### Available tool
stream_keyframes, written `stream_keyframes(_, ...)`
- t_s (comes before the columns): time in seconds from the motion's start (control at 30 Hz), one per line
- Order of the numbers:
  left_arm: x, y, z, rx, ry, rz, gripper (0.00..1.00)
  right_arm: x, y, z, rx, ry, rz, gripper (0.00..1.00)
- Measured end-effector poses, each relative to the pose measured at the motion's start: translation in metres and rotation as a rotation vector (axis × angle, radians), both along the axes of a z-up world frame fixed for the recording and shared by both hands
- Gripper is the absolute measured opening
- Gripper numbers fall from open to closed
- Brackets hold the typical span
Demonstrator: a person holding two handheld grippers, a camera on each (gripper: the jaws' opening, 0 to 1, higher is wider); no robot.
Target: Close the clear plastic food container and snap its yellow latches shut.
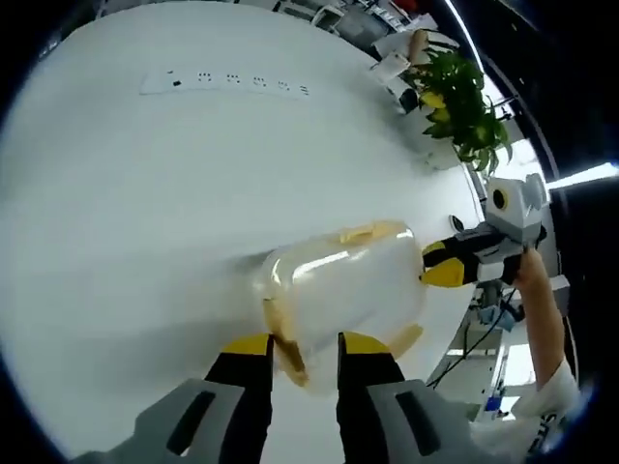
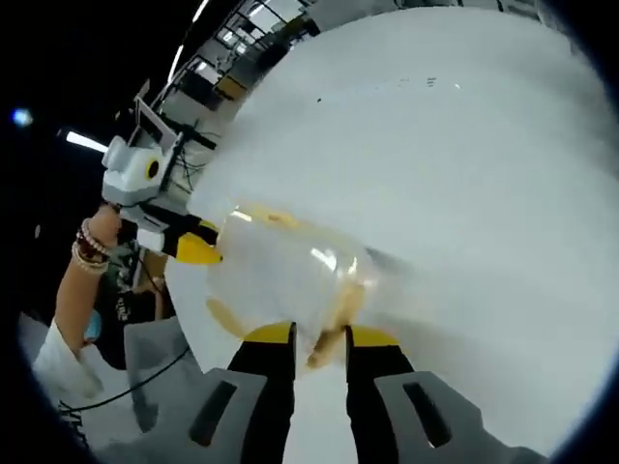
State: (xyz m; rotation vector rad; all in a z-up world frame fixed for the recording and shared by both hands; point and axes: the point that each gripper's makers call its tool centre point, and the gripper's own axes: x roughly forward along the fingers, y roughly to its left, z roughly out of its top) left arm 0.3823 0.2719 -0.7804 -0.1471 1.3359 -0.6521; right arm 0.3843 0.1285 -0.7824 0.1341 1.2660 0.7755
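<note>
Container, clear plastic, lid on, sits on the white table near its edge. Left gripper spread, jaws either side of a yellow latch at one end. Right gripper spread likewise around the opposite latch. Potted plant at the table's far edge.

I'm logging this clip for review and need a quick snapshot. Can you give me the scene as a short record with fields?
surface: white table
container: clear plastic food container, lid on
latches: yellow latch between the left tongs; another yellow latch between the right tongs
tongs: one at each end of the container; whether they pinch is unclear
background: potted plant, strip of sockets
</note>
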Motion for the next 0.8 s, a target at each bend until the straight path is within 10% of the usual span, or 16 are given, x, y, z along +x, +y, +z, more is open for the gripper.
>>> stream_keyframes(0.3,0.006,0.001,0.003,0.091,-0.167,-0.176,0.20,0.002,0.003,0.007,-0.227,-0.194,0.242,0.19)
stream_keyframes(0.53,0.008,0.001,0.009,0.182,-0.314,-0.347,0.20,0.002,0.004,0.011,-0.308,-0.303,0.338,0.22)
stream_keyframes(0.8,0.005,0.001,0.015,0.195,-0.505,-0.468,0.20,-0.011,0.012,0.016,-0.394,-0.476,0.632,0.15)
